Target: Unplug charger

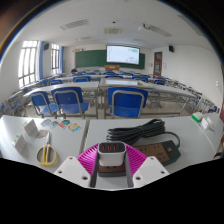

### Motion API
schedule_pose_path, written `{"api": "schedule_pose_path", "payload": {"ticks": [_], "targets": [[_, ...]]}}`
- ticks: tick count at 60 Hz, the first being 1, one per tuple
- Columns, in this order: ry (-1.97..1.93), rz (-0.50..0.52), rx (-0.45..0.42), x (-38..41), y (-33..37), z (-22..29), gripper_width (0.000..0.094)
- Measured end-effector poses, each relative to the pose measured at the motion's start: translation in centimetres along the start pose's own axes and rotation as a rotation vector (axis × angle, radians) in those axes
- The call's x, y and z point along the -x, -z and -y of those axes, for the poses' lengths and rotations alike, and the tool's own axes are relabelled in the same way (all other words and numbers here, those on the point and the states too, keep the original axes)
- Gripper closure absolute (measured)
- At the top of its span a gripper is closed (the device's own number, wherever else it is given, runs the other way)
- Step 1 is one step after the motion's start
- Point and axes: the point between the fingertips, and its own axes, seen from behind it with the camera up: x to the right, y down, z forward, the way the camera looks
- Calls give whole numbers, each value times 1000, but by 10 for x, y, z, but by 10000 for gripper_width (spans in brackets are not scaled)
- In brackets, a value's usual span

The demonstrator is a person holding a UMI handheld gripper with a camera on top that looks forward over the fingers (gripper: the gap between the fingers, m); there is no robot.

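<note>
Charger (112, 153), a small dark block with a pale top face and a tiny red mark on its front, sits right between the jaws of the gripper (112, 167), framed on both sides by the magenta pads (92, 157). The pads lie close against its left and right flanks with no gap showing, so the jaws look clenched on it, closed down to the width of the block. Just to its right, and slightly beyond, a dark power strip (158, 151) lies flat on the white table (100, 132); whether the block is seated in the strip or merely next to it cannot be told from this angle. A black cable (135, 130) curls in loops on the table beyond the strip. To the left of the jaws a white cup-like holder (46, 155) with a yellow rim stands on the table, with a few small items near it that are too small to make out. Beyond the table's far edge stand rows of blue chairs (128, 101) and desks, with a green board (92, 59) and a lit projection screen (124, 55) on the far wall.
</note>
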Motion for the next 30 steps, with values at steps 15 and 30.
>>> {"api": "schedule_pose_path", "payload": {"ticks": [15, 30], "targets": [[-19, 27, 36, 1, -1, 0, 702], [11, 99, -517, -41, 123, 274, 704]]}}
